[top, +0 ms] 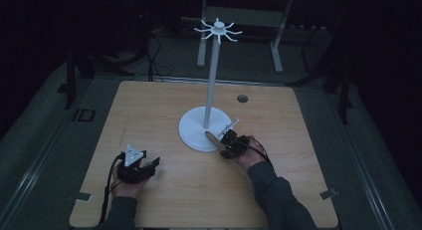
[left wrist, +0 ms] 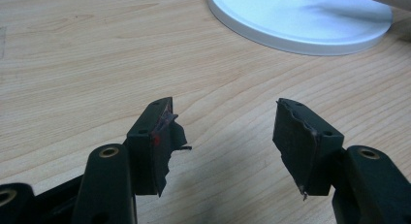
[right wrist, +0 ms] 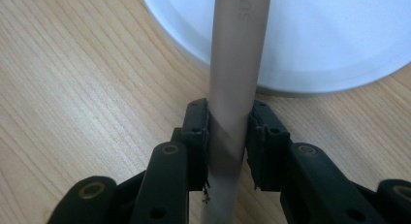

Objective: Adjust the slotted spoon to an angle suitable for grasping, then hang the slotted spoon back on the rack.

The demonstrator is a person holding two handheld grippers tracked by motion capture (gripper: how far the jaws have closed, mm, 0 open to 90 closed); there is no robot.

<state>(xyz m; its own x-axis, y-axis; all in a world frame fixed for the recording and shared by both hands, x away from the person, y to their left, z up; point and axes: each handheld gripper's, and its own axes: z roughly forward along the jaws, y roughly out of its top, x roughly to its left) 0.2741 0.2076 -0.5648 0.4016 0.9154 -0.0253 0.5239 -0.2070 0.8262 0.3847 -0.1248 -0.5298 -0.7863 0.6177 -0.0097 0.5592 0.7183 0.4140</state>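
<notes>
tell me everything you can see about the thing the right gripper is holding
The utensil handle is a smooth, flat beige-grey strip, matte, with faint embossed lettering. The right gripper is shut on it, a pad pressing each edge. It reaches over the rim of the white stand base. Its working end is hard to make out.

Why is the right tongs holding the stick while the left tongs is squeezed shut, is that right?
Not quite. The left tongs is open, with bare table between its pads, as the left gripper view shows. The right tongs does hold the stick, just beside the white stand.
</notes>
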